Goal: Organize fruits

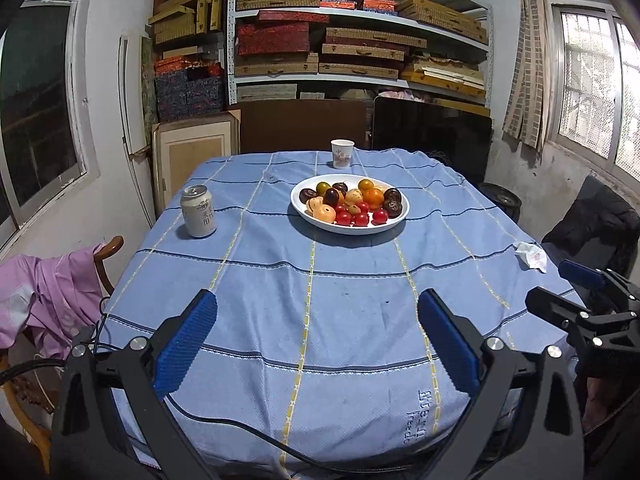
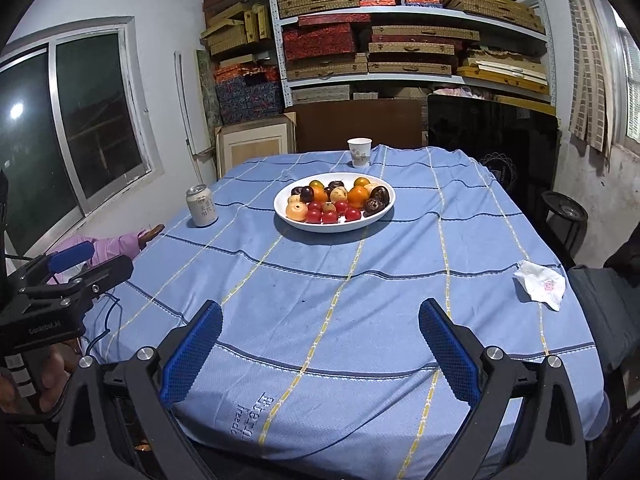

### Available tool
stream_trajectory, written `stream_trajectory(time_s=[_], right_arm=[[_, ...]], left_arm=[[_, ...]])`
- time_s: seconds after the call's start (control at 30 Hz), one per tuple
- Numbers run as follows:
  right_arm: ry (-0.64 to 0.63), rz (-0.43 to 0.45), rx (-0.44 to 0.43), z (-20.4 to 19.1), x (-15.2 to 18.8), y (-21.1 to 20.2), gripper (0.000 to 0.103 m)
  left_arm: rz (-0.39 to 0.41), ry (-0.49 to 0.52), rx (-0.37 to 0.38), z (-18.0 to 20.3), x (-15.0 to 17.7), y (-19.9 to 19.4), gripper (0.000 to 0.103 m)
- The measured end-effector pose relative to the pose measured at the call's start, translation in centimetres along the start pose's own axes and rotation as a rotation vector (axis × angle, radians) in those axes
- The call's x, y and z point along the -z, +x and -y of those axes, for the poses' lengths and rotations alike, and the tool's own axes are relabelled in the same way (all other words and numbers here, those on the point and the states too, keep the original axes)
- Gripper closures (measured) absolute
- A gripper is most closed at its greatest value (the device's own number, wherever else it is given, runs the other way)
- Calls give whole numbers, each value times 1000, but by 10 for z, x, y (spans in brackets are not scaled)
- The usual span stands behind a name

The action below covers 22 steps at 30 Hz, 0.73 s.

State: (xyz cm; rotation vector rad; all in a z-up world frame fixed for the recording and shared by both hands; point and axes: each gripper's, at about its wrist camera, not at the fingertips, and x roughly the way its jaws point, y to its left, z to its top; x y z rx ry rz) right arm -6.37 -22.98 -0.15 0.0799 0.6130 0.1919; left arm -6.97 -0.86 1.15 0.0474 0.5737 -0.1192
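Your worktop [image 1: 320,320] wears a blue striped tablecloth [image 2: 320,280] with yellow dashed lines. Above the middle of the frame sits a white oval plate [image 1: 402,216] heaped with fruits [image 1: 352,202]: red, orange, yellow and dark ones touching each other. A drink can [image 1: 198,211] stands upright at centre left, well apart from the plate; a paper cup [image 1: 342,153] stands just behind the plate near the far edge. A crumpled tissue [image 2: 541,285] lies at the right side. Behind, shelves [image 2: 400,16] stacked with flat boxes fill the wall, with windows left and right. Your left gripper [image 1: 316,340] and right gripper [image 2: 320,344] hover low over the near cloth, fingers spread wide apart, holding nothing.
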Motion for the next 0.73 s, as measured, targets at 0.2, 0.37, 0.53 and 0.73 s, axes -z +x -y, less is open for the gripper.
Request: stream_trajectory(time_s=[0.2,0.37,0.53,0.73], right_arm=[[13,-17,-2,3,1,7,4],[13,-13,2,4,1,8,4],[15,-15,1,5,0,10,4],[16,-15,2,5,0,10,4]], left_arm=[[6,0,-9,1,-2,5,5],[31,-13,-44,-3,-3,4,5],[11,-7,-44,-3,-3,8,5],[-11,-11,-43,-6,-2,13,5]])
